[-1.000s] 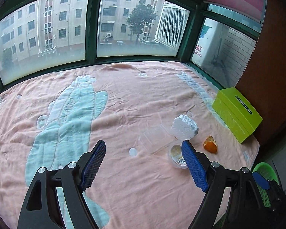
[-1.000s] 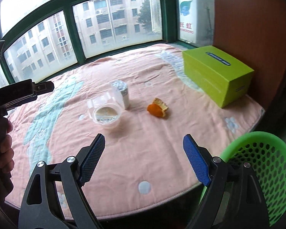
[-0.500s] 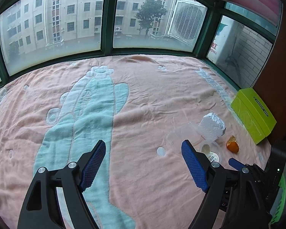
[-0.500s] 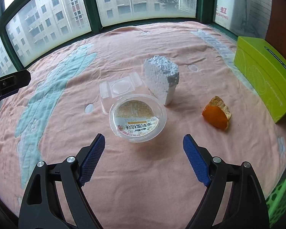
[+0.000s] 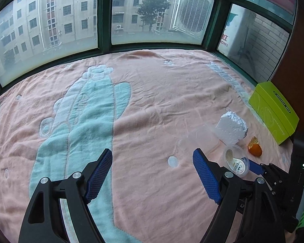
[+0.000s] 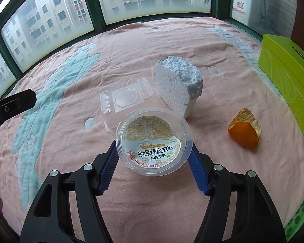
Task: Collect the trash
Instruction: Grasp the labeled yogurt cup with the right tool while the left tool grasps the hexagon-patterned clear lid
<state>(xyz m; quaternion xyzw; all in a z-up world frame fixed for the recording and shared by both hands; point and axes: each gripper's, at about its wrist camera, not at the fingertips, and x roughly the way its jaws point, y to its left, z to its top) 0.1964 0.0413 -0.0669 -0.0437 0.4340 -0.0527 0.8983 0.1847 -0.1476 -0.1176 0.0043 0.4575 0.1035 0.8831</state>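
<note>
Here the right gripper [image 6: 154, 160] has just closed onto the clear plastic cup [image 6: 153, 140]; left gripper [image 5: 152, 174] gapes empty.

Pink blanket [image 6: 192, 40] carries clear tray [image 6: 125, 99], foam block [image 6: 178, 85], orange peel [image 6: 244, 132], green box [image 6: 285, 77].

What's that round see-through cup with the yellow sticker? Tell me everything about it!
The round clear plastic cup is shallow, with a thin rim and a yellow-and-white printed label, its writing upside down from the right wrist view. It is tipped so its round labelled face looks up at that camera. It sits between the blue pads of the right tongs, which have just been closing and now touch its sides. Behind it lie a clear plastic tray and a white foam block, on the pink blanket.
</note>
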